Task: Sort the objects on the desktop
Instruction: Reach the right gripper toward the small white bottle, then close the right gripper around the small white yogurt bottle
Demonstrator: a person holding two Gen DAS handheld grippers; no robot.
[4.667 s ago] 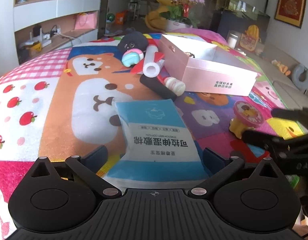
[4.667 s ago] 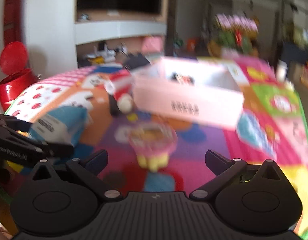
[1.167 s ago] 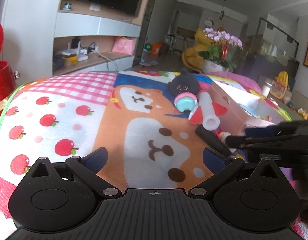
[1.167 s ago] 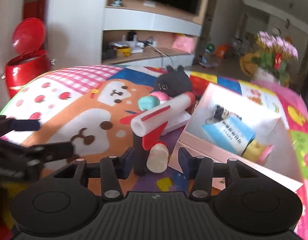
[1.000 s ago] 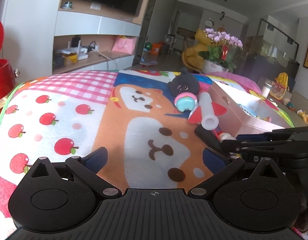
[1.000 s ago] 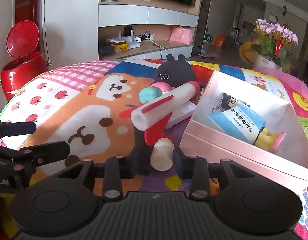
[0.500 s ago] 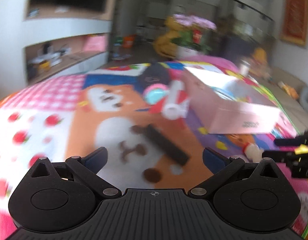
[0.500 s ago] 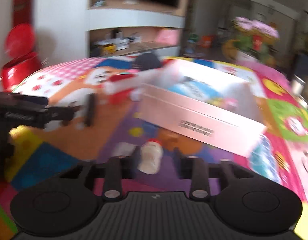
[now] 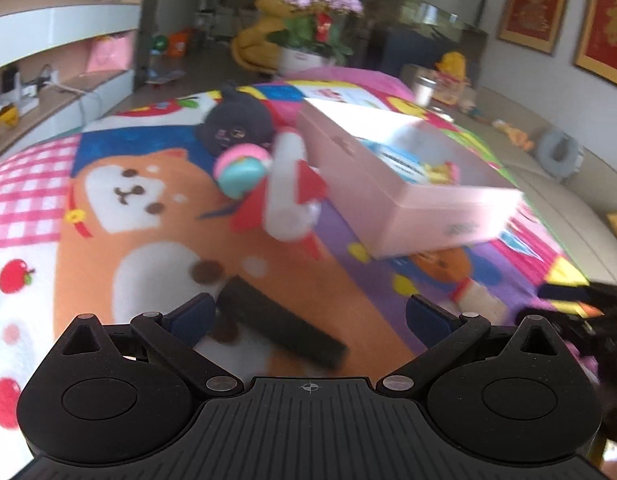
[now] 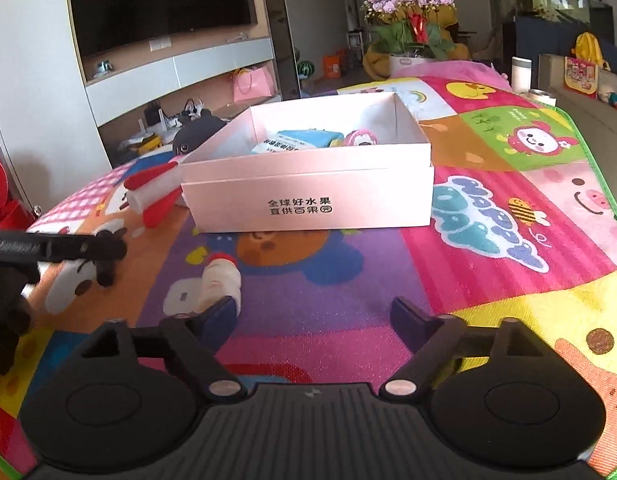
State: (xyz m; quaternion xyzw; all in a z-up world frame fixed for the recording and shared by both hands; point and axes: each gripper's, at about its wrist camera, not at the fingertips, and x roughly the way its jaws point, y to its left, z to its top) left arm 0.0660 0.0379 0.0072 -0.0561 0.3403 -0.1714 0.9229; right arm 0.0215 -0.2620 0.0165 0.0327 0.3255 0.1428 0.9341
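A pink box [image 10: 308,196] stands on the cartoon mat and holds a blue wet-wipe pack [image 10: 296,142] and a pink toy [image 10: 358,138]. It also shows in the left wrist view [image 9: 408,184]. My right gripper [image 10: 314,316] is open; a small white bottle with a red cap [image 10: 218,284] lies by its left finger. My left gripper [image 9: 308,316] is open over a black bar [image 9: 280,328]. A white and red rocket toy [image 9: 288,196], a pink and teal ball [image 9: 240,166] and a black plush [image 9: 236,128] lie beyond it.
The mat's green edge [image 10: 596,168] runs along the right. A pot of pink flowers [image 10: 408,24] stands behind the table. A TV shelf [image 10: 168,68] fills the back left. A beige sofa [image 9: 568,184] is on the right.
My right gripper carried the small bottle out in front of the box, opened and let it go on the mat. My left gripper swung right over the black bar.
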